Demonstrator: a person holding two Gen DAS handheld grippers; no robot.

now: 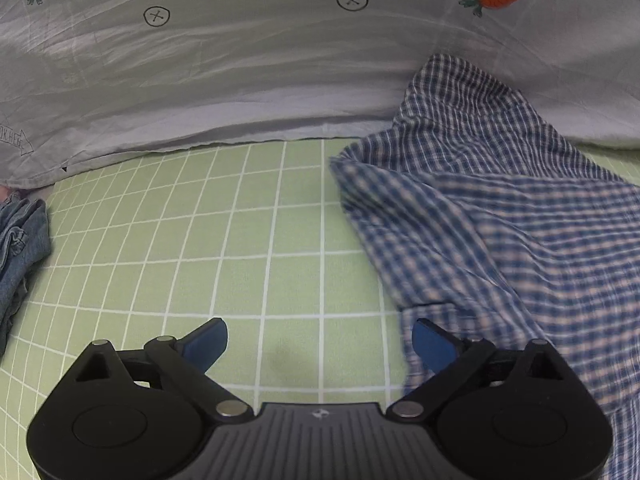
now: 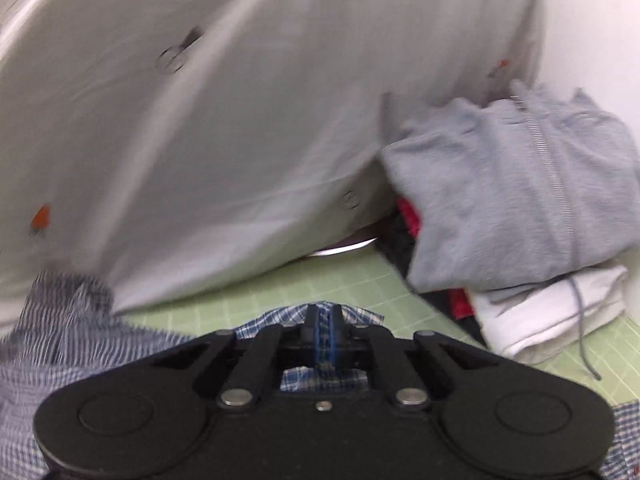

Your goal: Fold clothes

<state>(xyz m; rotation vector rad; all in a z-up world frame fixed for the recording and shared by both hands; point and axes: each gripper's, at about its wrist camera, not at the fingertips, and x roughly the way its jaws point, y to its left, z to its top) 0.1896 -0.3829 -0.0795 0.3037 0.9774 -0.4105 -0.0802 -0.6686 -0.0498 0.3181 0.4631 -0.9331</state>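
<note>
Both wrist views face the checked shirt point(image 1: 500, 216) closely.

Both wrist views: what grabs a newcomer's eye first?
The blue-and-white checked shirt, heaped on the green grid mat at the right of the left wrist view, beside the open left gripper. In the right wrist view, the right gripper is shut on that shirt, with a folded grey zip hoodie topping a stack at right.

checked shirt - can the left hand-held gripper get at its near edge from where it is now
Probably yes. The left hand-held gripper is open and empty, and the checked shirt already lies against its right finger. Nothing but bare green grid sheet lies between.
</note>
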